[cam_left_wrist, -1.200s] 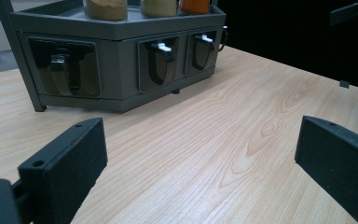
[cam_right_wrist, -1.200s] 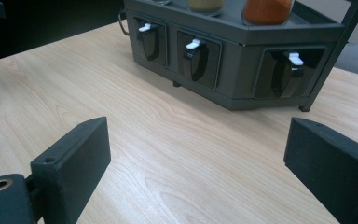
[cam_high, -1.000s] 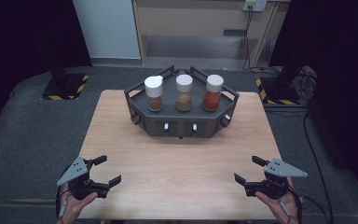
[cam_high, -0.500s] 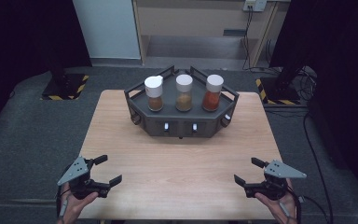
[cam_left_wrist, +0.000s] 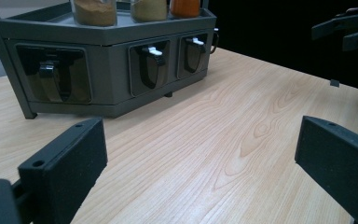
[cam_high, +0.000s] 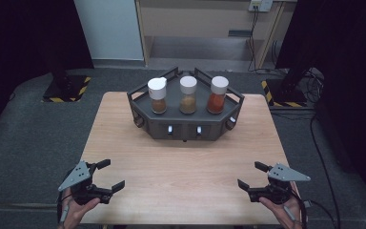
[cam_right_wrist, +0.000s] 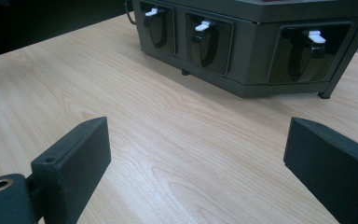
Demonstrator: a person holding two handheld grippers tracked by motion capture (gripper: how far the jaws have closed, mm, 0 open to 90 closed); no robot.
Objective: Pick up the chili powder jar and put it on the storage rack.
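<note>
Wooden table (cam_high: 186,162): grey rack (cam_high: 186,125) with three jars at far centre. Left gripper (cam_high: 108,176) and right gripper (cam_high: 251,174) at near corners, jaws apart, empty.

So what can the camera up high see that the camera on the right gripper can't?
The high view shows three white-capped jars standing in a row on the grey rack, plus both grippers, left and right, each with open jaws holding nothing. The right gripper view shows, close up, three dark front pockets with white-tipped levers. Both show the rack and the wooden table.
</note>
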